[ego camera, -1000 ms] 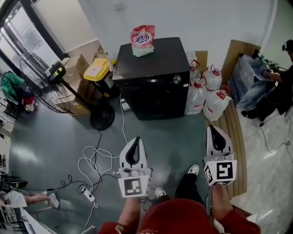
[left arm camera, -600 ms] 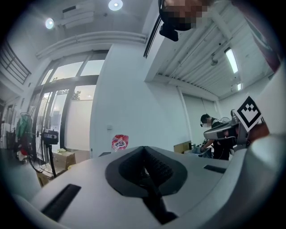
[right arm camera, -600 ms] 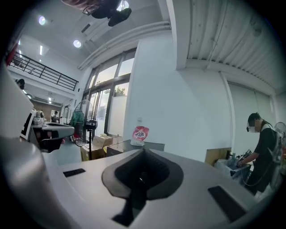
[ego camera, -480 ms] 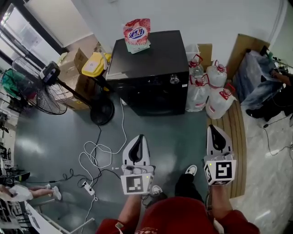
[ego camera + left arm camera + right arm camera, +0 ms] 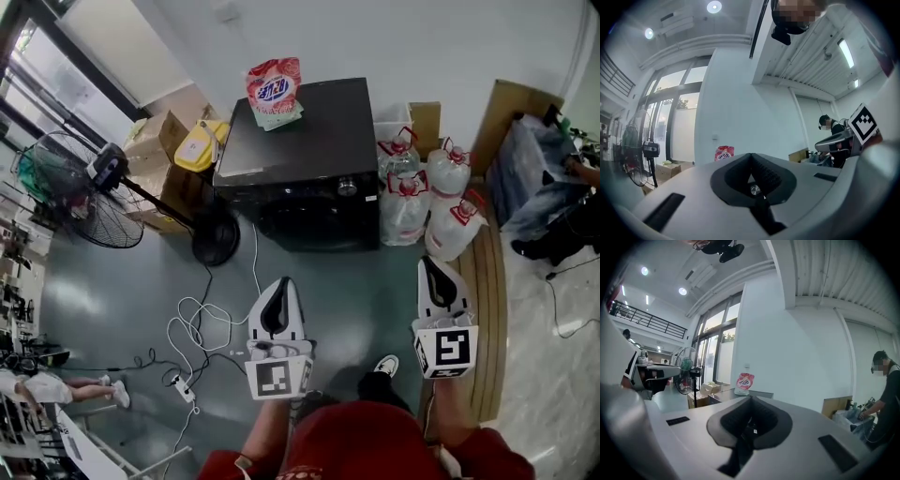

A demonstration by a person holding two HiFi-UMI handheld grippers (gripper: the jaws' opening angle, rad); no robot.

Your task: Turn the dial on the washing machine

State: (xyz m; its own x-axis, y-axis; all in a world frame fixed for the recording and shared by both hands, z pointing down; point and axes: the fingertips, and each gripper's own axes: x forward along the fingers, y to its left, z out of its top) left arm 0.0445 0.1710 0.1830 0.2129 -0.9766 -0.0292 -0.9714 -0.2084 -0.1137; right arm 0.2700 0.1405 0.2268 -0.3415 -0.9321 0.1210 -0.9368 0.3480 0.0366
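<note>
**Closed and standing off**

The dial (image 5: pixel 348 186) sits upper right on the front of the black washing machine (image 5: pixel 300 131), a detergent bag (image 5: pixel 274 86) on top. Well back, the left gripper (image 5: pixel 282 281) and right gripper (image 5: pixel 429 263) hold fingers together, empty.

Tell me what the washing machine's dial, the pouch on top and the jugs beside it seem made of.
The dial looks shiny silver, likely metal or chromed plastic, going by its bright glint. The pouch seems glossy printed plastic film, soft and slightly creased. The jugs look like translucent whitish plastic with red tops.
</note>
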